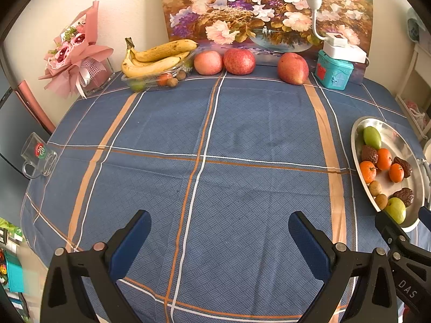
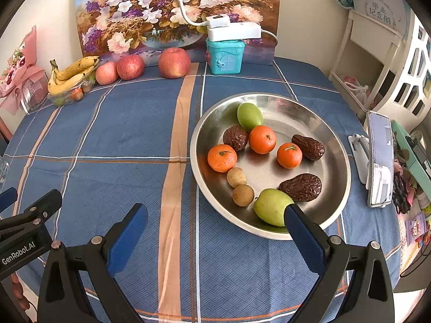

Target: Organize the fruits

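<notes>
A steel plate [image 2: 334, 158] on the blue checked cloth holds three oranges [image 2: 262, 139], two green fruits [image 2: 270, 206], three brown dates [image 2: 301, 187] and two small tan longans [image 2: 243, 195]. It also shows in the left wrist view [image 1: 358, 132] at the right edge. Three red apples [image 1: 239, 61] and a clear tray of bananas [image 1: 157, 59] stand at the table's back. My left gripper [image 1: 219, 228] is open and empty over bare cloth. My right gripper [image 2: 215, 222] is open and empty, its right finger [image 2: 304, 231] beside the near green fruit at the plate's front rim.
A teal house-shaped tin [image 2: 225, 55] with a white lamp base stands at the back before a flower painting. A pink bouquet [image 1: 75, 59] is at the back left, a glass mug [image 1: 40, 156] at the left edge, a phone on a stand [image 2: 379, 158] at the right.
</notes>
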Motion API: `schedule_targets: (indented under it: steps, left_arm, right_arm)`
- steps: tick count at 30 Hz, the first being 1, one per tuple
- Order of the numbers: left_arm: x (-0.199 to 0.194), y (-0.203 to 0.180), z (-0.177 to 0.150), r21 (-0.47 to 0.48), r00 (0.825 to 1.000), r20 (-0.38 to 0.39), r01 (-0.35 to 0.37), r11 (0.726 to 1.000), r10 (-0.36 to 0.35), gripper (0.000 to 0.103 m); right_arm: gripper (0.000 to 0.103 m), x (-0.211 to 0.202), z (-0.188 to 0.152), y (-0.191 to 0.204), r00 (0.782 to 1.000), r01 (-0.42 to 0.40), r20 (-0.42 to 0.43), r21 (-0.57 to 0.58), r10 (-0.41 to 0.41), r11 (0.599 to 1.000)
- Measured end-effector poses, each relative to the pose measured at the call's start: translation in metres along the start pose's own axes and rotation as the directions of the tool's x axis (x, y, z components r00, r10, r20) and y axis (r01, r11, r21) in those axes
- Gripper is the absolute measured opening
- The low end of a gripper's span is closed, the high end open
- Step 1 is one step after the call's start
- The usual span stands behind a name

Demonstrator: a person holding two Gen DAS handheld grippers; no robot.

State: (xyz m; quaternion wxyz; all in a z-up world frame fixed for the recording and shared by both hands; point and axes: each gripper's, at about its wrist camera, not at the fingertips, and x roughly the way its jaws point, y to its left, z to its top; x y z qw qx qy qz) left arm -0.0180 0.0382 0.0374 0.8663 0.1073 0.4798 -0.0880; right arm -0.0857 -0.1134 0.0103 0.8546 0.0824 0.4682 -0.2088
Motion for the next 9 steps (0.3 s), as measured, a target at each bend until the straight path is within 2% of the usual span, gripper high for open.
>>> schedule_targets:
  steps: [9]
  left_arm:
    - [-0.0063, -0.0017, -0.0013, -0.013, 1.0, 0.02, 0.003, 1.0, -0.003, 0.103]
  right_arm:
    - [0.101, 0.0005, -0.0001, -0.0028, 1.0, 0.004, 0.0, 0.012, -0.004, 1.0]
